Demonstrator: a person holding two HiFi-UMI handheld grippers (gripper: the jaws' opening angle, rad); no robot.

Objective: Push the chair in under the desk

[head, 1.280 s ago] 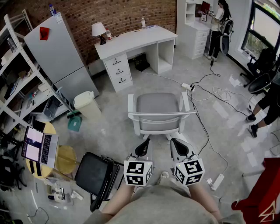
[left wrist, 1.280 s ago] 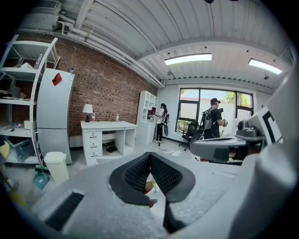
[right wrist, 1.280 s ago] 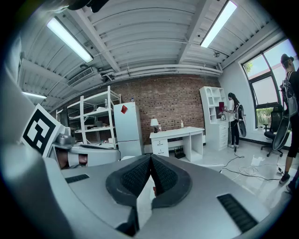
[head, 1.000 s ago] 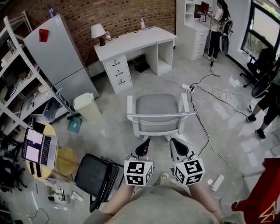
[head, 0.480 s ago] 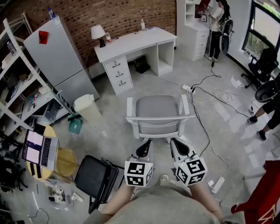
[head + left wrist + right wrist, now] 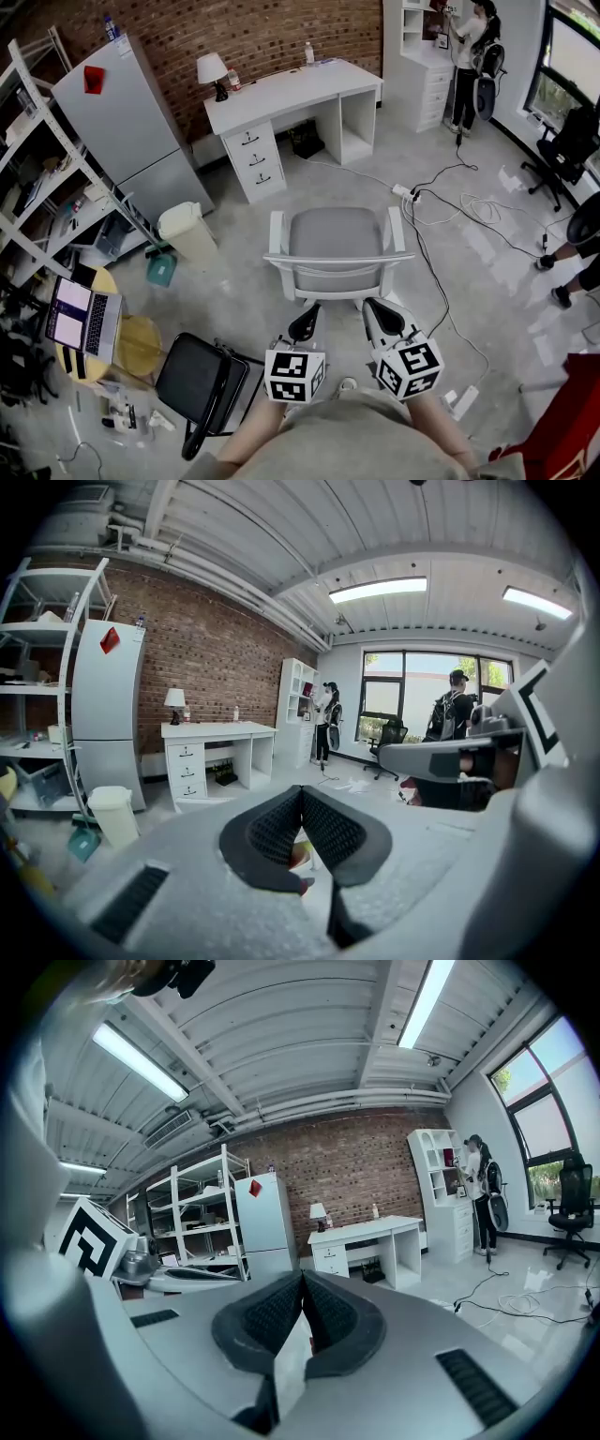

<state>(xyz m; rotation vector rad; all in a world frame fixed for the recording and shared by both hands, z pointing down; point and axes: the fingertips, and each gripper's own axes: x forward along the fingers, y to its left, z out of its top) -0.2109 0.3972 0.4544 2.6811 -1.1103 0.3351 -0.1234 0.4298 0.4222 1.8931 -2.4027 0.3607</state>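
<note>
The grey chair [image 6: 336, 234] is seen in the middle of the frame on open floor, well apart from the white desk [image 6: 291, 86], which is set at the upper centre against the brick wall [image 6: 234, 33]. The left gripper [image 6: 303, 324] and the right gripper [image 6: 381, 317] are held low in the centre, just behind the chair's back, each with jaws pressed together on nothing. Whether the chair is touched cannot be told.

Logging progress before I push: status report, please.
Left gripper and right gripper shut, empty, behind chair. Chair well short of desk. Power strip on floor by chair's front right.
</note>
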